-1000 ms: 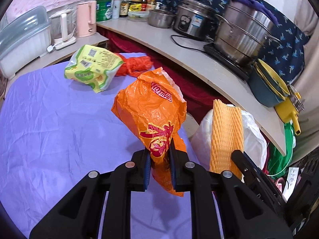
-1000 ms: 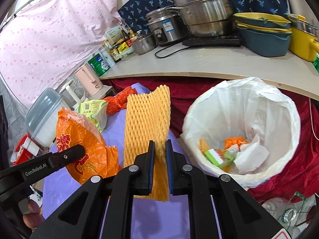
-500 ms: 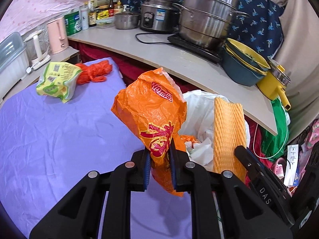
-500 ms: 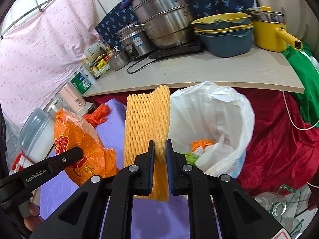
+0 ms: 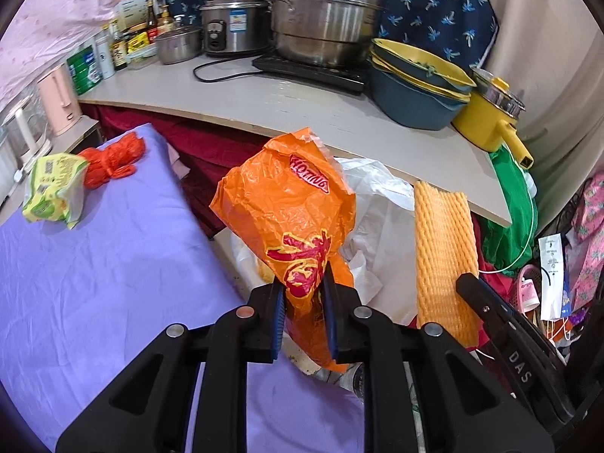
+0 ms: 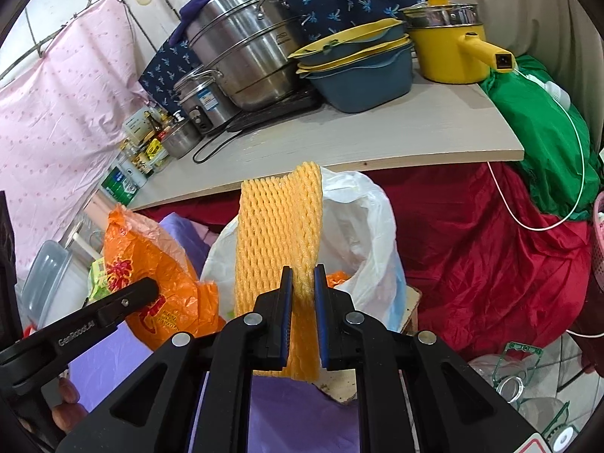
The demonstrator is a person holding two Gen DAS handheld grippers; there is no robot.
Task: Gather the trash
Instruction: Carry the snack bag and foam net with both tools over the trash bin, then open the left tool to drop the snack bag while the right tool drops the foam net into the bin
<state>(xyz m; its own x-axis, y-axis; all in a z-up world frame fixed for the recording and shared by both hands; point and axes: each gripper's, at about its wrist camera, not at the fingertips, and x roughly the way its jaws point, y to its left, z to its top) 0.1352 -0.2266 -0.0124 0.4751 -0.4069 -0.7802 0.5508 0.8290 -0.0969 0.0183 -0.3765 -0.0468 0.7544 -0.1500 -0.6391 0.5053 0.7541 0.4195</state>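
Step in hand, as judged: two pieces of trash carried to the bin for dropping. The orange bag [image 5: 290, 226] is between the pads of the L gripper [image 5: 302, 294], whose jaws are opening; the plastic is still touched on both sides and hangs partly over the white bin liner [image 5: 377, 188]. The foam net [image 6: 279, 234] is clamped in the R gripper [image 6: 302, 287], jaws closed on its lower part, the net standing upright in front of the liner [image 6: 362, 226].

To be done well: each piece should be brought fully above the liner mouth before release. The bag's lower tail sits near the bed edge, so a drop made too soon could land on the purple sheet [image 5: 94, 283] or the floor. The net is light and springy; it's probably best released low and over the middle of the opening. Jaws should be opened wide enough that thin plastic isn't snagged on the pads.

Vs. the earlier frames: both grippers have been swung from over the sheet toward the bin, so the liner is now behind both items in each view. The green packet [image 5: 53, 188] and red mesh [image 5: 113, 158] are left far back on the sheet, uncollected. The L jaws are slightly wider than before; the R grip is unchanged.
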